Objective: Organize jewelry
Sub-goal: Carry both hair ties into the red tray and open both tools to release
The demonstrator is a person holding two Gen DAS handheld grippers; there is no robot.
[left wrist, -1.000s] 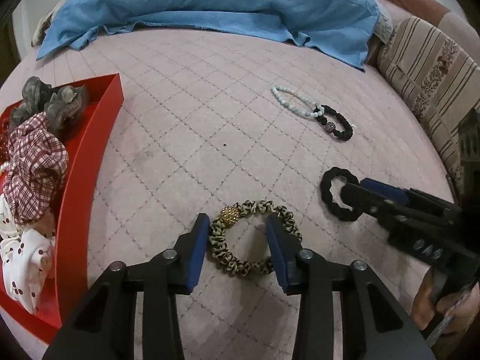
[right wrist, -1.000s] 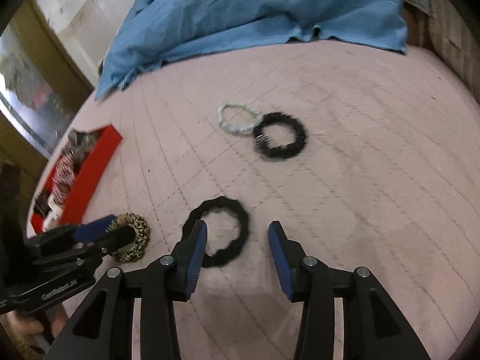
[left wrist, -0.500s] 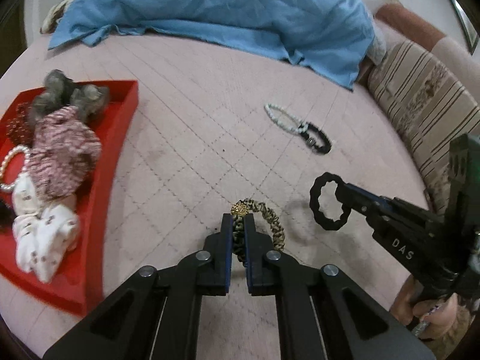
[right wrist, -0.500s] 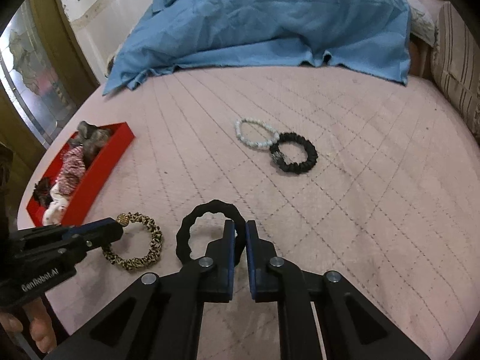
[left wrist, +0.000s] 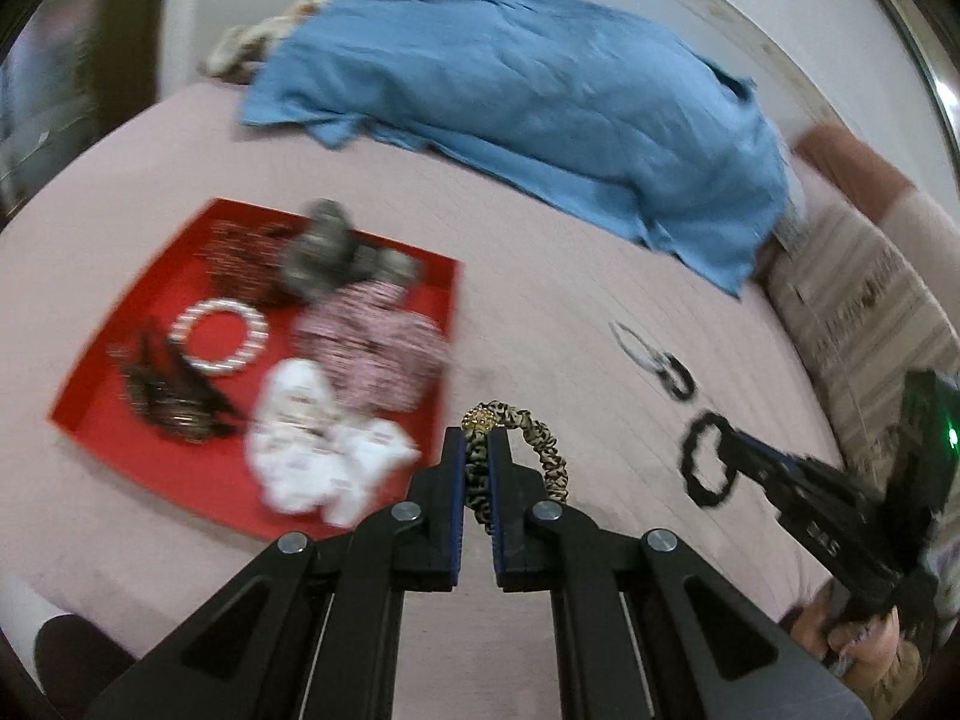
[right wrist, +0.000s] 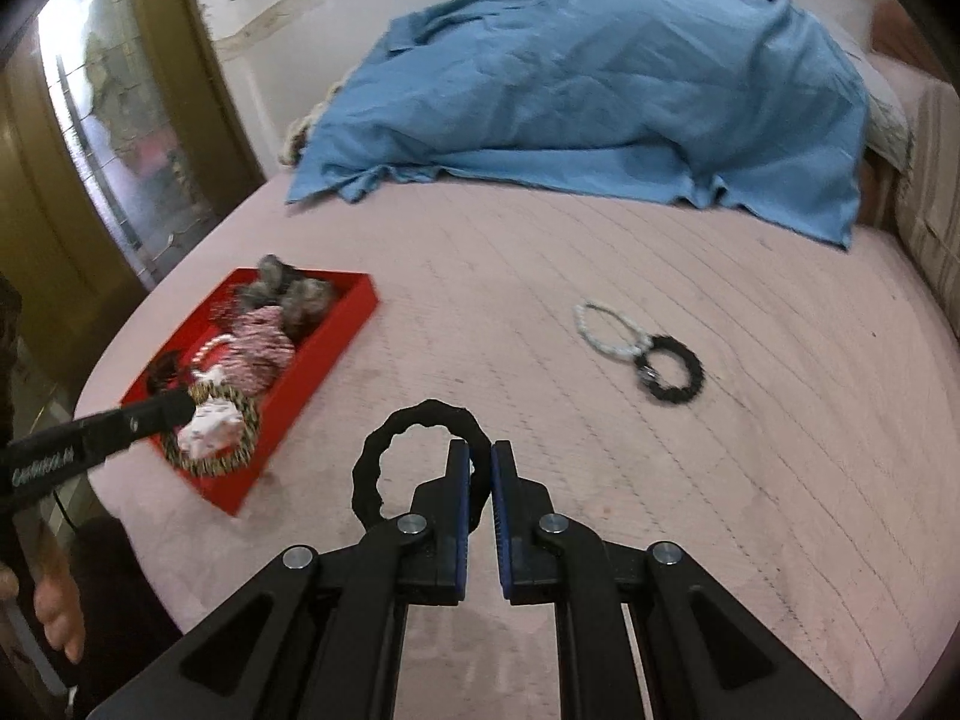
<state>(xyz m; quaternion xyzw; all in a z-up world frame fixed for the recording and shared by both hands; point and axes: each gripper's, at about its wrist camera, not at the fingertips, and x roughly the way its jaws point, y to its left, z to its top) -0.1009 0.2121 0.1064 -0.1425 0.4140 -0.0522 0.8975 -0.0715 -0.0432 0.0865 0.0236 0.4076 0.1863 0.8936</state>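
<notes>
leopard-print scrunchie (left wrist: pixel 543 450) with a gold bead is clamped in the left claw (left wrist: pixel 478 468), held in the air just beside the near corner of the red tray (left wrist: pixel 108 396); in the right wrist view it hangs over the tray's near end. black scrunchie (right wrist: pixel 384 468) is clamped in the right claw (right wrist: pixel 478 480), pinched at one side of its loop, with the rest of the ring standing free above the pink bed cover (right wrist: pixel 720 480).

tray contents: pearl bracelet (left wrist: pixel 219 336), plaid scrunchie (left wrist: pixel 372 348), white printed scrunchie (left wrist: pixel 312 450), grey scrunchie (left wrist: pixel 324 252) and dark pieces (blurred, type not clear). two items lie on the bed, touching each other and well apart from the tray: white bead bracelet (right wrist: pixel 606 330) and black bead bracelet (right wrist: pixel 675 369).

likely faults from here:
- release near the tray rim may let the leopard-print scrunchie land on the rim and slip onto the bed cover; move further over the tray first.
- both claws heading to the tray together may collide (the tray's near end is tight).
- soft elastic held by one edge may snag a pad on opening.
</notes>
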